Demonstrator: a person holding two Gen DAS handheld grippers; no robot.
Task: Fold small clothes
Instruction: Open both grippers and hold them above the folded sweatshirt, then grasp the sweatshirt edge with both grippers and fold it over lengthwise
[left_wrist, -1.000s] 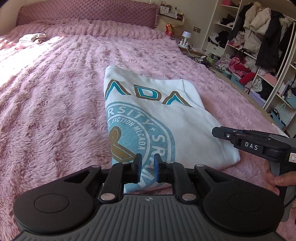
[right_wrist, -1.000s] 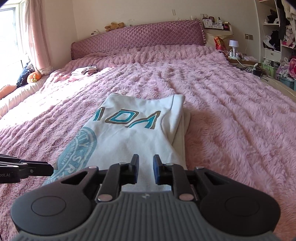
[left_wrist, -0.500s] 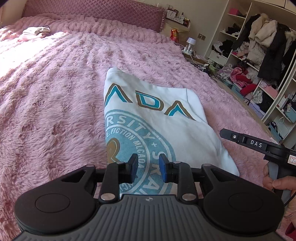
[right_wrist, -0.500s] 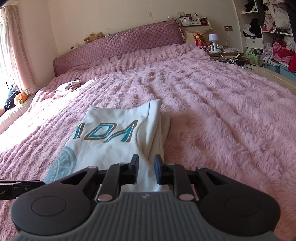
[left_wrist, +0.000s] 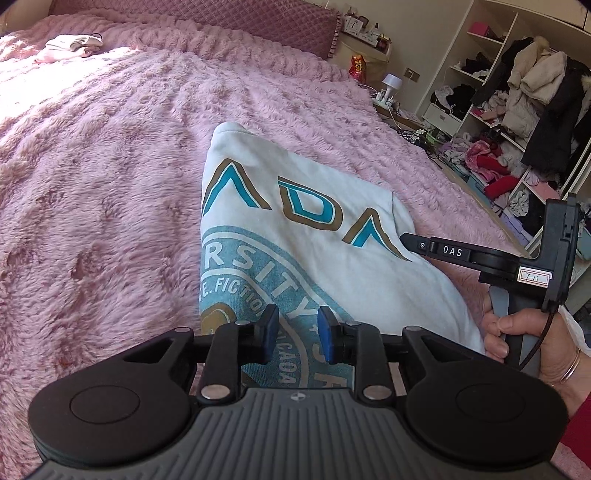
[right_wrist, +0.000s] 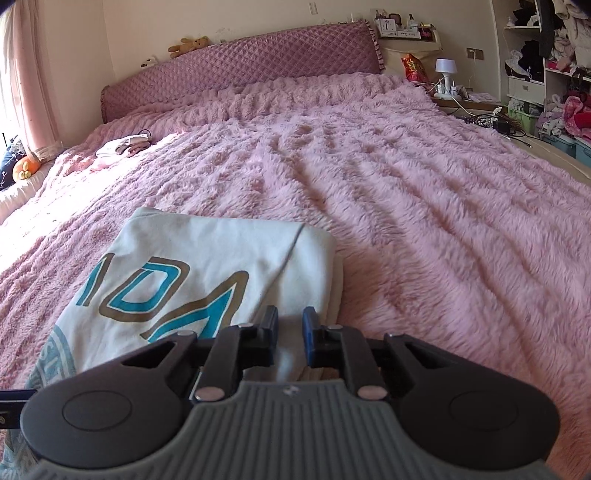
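A white T-shirt (left_wrist: 317, 236) with teal and brown lettering and a round teal print lies folded on the pink fluffy bedspread (left_wrist: 92, 177); it also shows in the right wrist view (right_wrist: 207, 273). My left gripper (left_wrist: 293, 328) is open, above the round print near the shirt's near end, holding nothing. My right gripper (right_wrist: 290, 332) is open with a narrow gap, over the shirt's right side by the folded edge. The right gripper (left_wrist: 410, 239) also shows from the side in the left wrist view, its tip over the lettering.
A small white garment (right_wrist: 123, 146) lies far up the bed near the quilted headboard (right_wrist: 240, 79). A nightstand with a lamp (right_wrist: 445, 75) and cluttered clothes shelves (left_wrist: 517, 122) stand to the right of the bed.
Both grippers have moved forward over the shirt, away from its near edge. The left jaws have opened wider. The right gripper has moved up toward the lettering.
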